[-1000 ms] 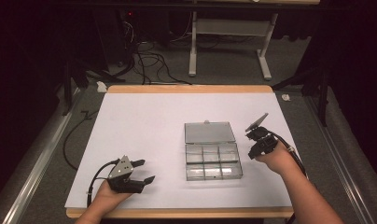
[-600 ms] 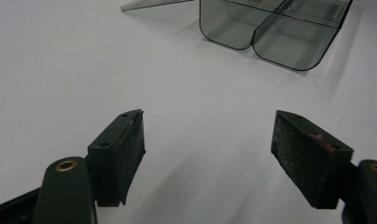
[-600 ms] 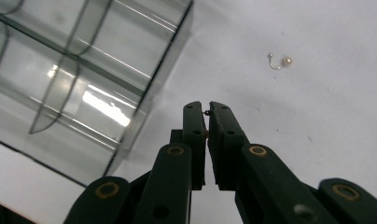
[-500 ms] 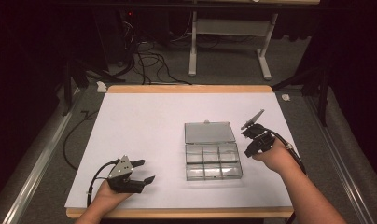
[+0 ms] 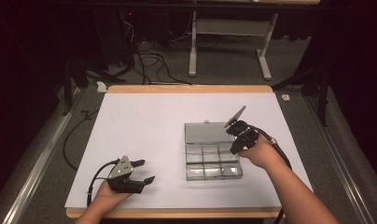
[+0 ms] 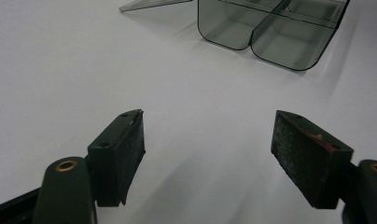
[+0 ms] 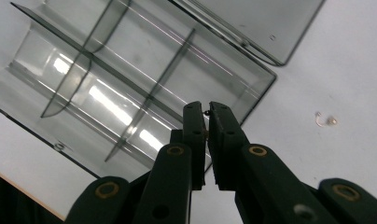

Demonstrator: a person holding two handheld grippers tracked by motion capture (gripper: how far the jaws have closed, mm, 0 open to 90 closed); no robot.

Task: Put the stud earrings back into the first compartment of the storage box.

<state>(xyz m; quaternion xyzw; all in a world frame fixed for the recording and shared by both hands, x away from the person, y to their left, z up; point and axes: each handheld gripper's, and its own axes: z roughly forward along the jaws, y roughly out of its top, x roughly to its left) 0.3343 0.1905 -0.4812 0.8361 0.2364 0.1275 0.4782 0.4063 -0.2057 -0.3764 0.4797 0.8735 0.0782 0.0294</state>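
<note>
Box (image 5: 211,158) unlabelled; right gripper (image 7: 206,114) pinches hook.

Both grippers were black: the left gripper (image 5: 141,171) carried a grey three-cornered plate and trailed a black cable, and the right gripper (image 7: 206,116) showed brass-ringed screw holes.

White table (image 5: 144,116) — clear compartment box (image 5: 212,161), small earring (image 7: 325,120)
</note>
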